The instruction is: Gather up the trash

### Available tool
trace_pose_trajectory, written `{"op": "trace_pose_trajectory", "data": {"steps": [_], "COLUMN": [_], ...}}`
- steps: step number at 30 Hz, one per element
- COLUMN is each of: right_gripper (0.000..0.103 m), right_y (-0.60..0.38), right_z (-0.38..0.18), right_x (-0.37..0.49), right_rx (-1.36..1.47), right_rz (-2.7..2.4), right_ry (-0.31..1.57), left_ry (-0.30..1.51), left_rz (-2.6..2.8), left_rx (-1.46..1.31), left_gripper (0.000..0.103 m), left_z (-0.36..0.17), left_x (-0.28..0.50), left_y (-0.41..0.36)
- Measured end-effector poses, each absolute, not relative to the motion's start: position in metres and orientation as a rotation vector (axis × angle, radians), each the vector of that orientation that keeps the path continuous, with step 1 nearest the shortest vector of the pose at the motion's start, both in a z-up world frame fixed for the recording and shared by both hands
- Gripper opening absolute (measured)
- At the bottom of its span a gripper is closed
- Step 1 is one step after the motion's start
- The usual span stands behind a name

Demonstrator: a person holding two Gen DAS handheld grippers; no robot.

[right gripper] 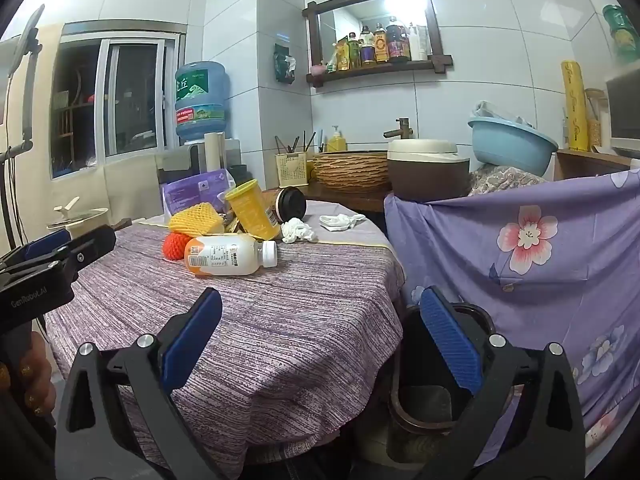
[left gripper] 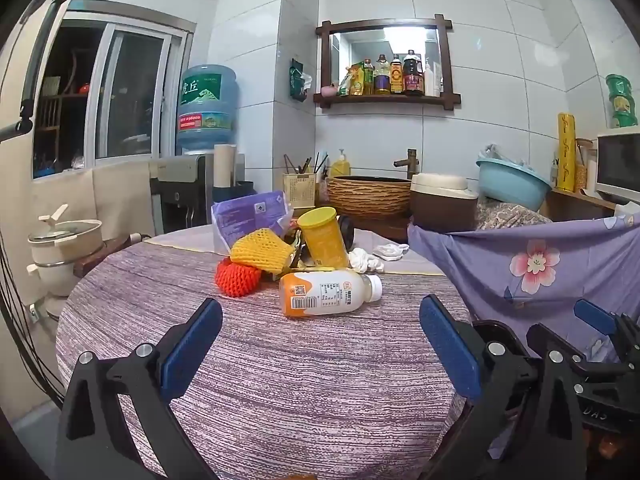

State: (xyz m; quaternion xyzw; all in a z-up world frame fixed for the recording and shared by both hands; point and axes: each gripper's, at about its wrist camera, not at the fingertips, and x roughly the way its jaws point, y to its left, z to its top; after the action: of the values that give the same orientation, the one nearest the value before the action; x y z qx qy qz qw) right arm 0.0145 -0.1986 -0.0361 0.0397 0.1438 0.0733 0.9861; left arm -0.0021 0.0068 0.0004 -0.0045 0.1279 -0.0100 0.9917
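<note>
The trash lay in a loose heap toward the far side of a round table point(left gripper: 248, 360) covered with a purple striped cloth. Nearest of the heap was a white plastic bottle point(left gripper: 328, 294) with an orange base, lying on its side with its white cap pointing right. Just behind it a yellow canister point(left gripper: 323, 240) stood tilted, its lid leaning left. To the left of the canister a yellow foam fruit net point(left gripper: 260, 252) rested on top of an orange-red foam net point(left gripper: 237, 283), and a purple plastic package point(left gripper: 248, 220) stood up behind them. A dark round lid or cup point(right gripper: 291, 204) lay on its side beyond the canister, and crumpled white tissues point(left gripper: 365, 261) sat to the right of it, with another white scrap point(left gripper: 389, 251) a little farther on.

The left gripper point(left gripper: 320, 356) hung over the near part of the table, its blue-padded jaws spread wide with nothing between them, well short of the bottle. The right gripper point(right gripper: 320, 348) was likewise released and empty, its jaws straddling the table's right edge. Below its right finger stood a dark brown bin point(right gripper: 432, 396) on the floor beside the table, against a lilac flowered cloth point(right gripper: 540, 248) draped to the right. In the right wrist view a person's hand point(right gripper: 34, 376) gripped the left gripper's handle at the left edge.

Farther off, a counter carried a woven basin point(left gripper: 368, 196), a brown and cream cooker point(left gripper: 442, 200) and a blue tub point(left gripper: 512, 182).
</note>
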Motion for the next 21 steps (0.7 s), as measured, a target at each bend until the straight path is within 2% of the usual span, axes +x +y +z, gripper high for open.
{"op": "trace_pose_trajectory", "data": {"steps": [21], "right_gripper": [0.098], "right_y": [-0.1987], "right_z": [-0.0353], "right_x": [0.0163], "right_rx": [0.086], "right_rz": [0.15], "right_ry": [0.294], "left_ry": [0.264], "left_rz": [-0.013], "left_rx": [-0.005], "left_gripper": [0.098], "left_z": [-0.0004], "left_x": [0.0015], "left_y": [0.0024]}}
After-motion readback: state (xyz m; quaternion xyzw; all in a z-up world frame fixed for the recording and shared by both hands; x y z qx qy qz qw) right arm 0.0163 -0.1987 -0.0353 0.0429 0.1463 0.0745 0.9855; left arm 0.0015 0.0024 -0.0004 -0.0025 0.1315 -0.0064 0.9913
